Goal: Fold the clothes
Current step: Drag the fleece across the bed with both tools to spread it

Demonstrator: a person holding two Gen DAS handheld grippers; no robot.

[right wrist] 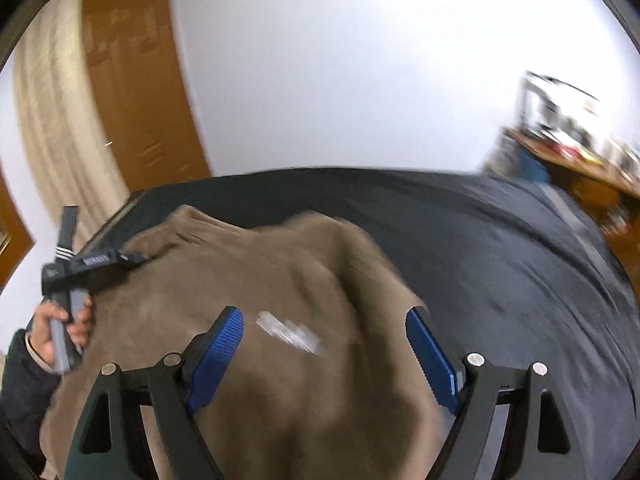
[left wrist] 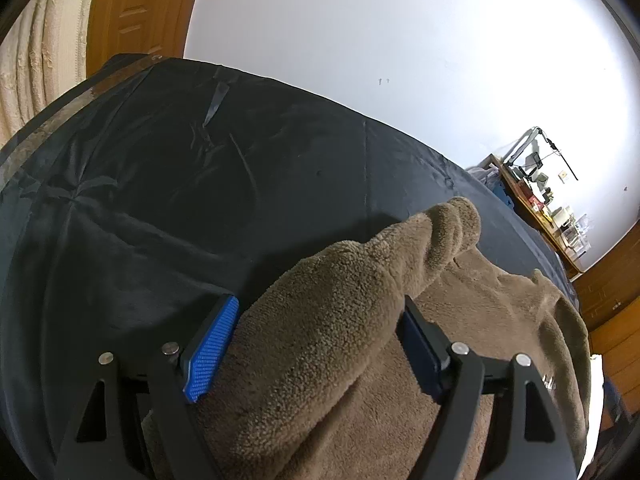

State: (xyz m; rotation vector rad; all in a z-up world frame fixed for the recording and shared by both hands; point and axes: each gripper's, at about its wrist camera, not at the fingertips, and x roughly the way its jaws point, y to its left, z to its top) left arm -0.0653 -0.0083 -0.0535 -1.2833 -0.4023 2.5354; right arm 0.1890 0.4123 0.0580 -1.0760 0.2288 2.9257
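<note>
A brown fleece garment lies spread on a black cover. In the left wrist view a thick rolled fold of it runs between the fingers of my left gripper. The jaws stand wide and open, the fold lying loose between the blue pads. The right wrist view is blurred by motion. It shows my right gripper open above the garment, over a white logo, with nothing gripped. The left gripper shows there at the garment's left edge, held by a hand.
The black cover stretches beyond the garment to the far and right edges. Behind it are a white wall, a wooden door and a cream curtain. A cluttered wooden desk stands at the right.
</note>
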